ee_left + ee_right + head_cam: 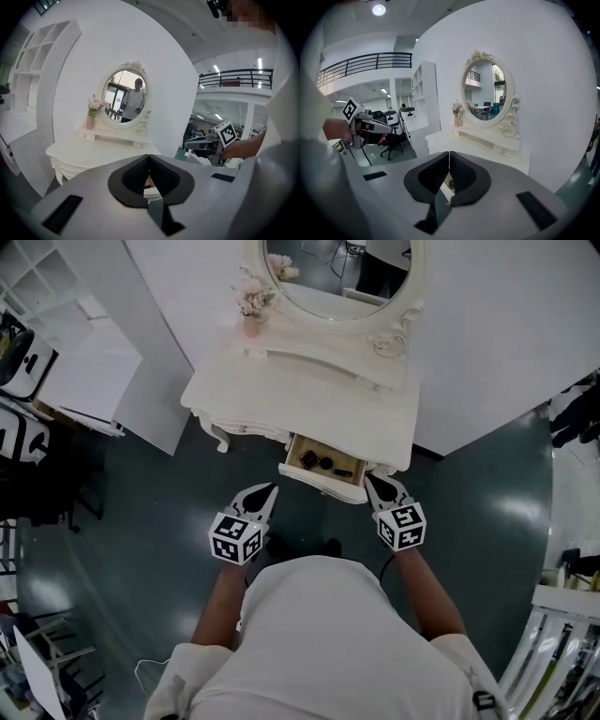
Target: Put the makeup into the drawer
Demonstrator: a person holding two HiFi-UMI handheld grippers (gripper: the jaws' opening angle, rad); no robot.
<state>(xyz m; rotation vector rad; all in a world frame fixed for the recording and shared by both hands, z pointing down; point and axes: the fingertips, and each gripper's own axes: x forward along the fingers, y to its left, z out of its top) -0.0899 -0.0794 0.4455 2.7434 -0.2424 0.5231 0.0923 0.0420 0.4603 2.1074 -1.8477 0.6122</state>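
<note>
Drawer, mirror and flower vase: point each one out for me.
drawer (319,486): head view, on its white front panel.
mirror (330,279): head view, on the glass.
flower vase (89,123): left gripper view, on the pink vase body.

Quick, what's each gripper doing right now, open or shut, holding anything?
Left gripper: shut, jaws together, nothing held.
Right gripper: shut, jaws together, nothing held.

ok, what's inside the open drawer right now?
The drawer holds a few small dark makeup items on its wooden bottom, too small to identify. Its rear part is covered by the dressing table top.
</note>
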